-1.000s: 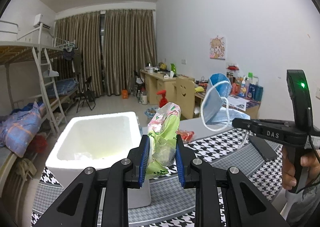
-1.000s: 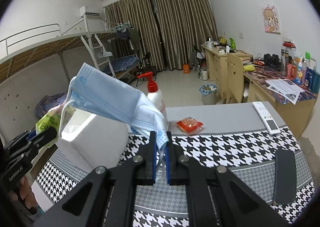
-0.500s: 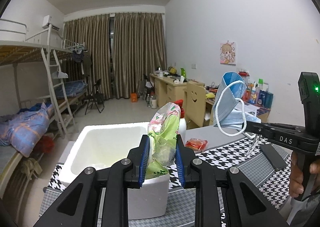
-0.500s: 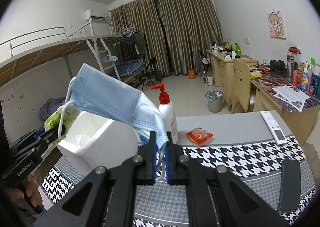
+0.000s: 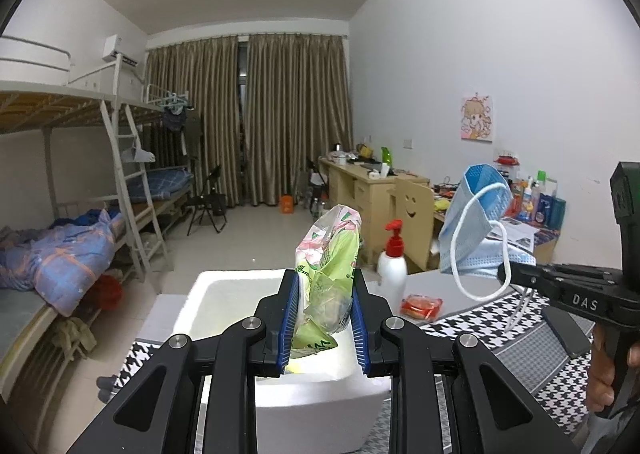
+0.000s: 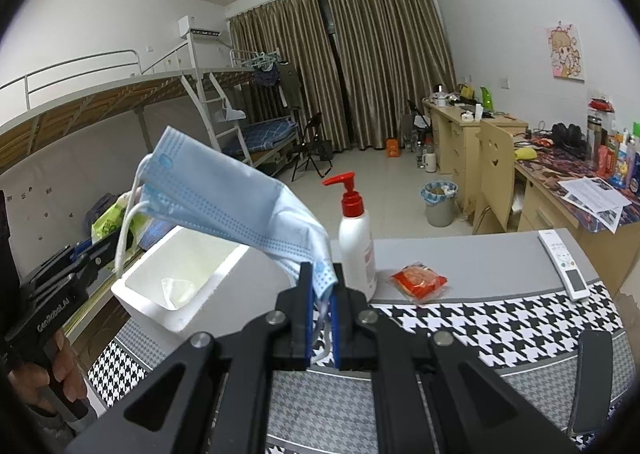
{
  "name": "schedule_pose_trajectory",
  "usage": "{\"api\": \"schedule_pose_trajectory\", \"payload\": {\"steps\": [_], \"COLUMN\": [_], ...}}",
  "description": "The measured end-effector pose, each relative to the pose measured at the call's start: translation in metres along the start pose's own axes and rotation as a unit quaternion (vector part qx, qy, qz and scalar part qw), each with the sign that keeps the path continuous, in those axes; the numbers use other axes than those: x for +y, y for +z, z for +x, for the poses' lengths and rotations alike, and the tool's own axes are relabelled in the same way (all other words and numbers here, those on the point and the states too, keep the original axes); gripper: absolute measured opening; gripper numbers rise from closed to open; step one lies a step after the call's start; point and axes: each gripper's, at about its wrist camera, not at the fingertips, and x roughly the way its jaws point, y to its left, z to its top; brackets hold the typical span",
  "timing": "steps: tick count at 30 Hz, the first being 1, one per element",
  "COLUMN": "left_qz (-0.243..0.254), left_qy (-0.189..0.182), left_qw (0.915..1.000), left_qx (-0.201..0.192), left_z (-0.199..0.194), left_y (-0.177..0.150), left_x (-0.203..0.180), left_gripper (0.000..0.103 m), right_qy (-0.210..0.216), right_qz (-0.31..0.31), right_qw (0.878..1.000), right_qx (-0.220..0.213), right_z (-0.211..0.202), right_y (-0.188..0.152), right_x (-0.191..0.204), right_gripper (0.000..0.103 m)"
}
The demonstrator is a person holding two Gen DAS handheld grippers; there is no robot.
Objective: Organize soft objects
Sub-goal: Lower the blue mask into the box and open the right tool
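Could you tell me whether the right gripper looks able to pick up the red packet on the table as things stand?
Probably not yet: the right gripper is shut on the blue face mask, so its jaws are occupied. The path to the red packet itself looks open, beside the pump bottle.

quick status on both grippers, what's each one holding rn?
Left gripper: shut on the crinkled green and pink plastic packet, above the white foam box.
Right gripper: shut on the light blue pleated face mask.

A dorm bedroom: metal bunk beds [image 5: 80, 174], study desks [image 6: 460, 134], long curtains [image 5: 260, 114] and wall air conditioner [image 6: 198, 28].
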Motion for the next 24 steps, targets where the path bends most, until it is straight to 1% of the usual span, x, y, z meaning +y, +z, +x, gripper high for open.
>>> {"api": "schedule_pose_trajectory", "payload": {"steps": [9, 24], "left_qz": [-0.011, -0.027], "left_qy": [0.031, 0.074], "left_qw": [0.9994, 0.9969], "left_qx": [-0.004, -0.01], "left_z": [-0.004, -0.015], "left_y": [0.002, -0.001], "left_x": [0.019, 0.046], "left_gripper": [0.026, 0.026], "right_qy": [0.015, 0.041], "right_qz": [-0.02, -0.045], "right_qw": [1.0, 0.998], "right_qx": [0.004, 0.015], "right_z": [0.01, 0.028], "right_y": [0.007, 0.015], "right_x": [0.018, 0.052], "right_gripper": [0.009, 0.009]}}
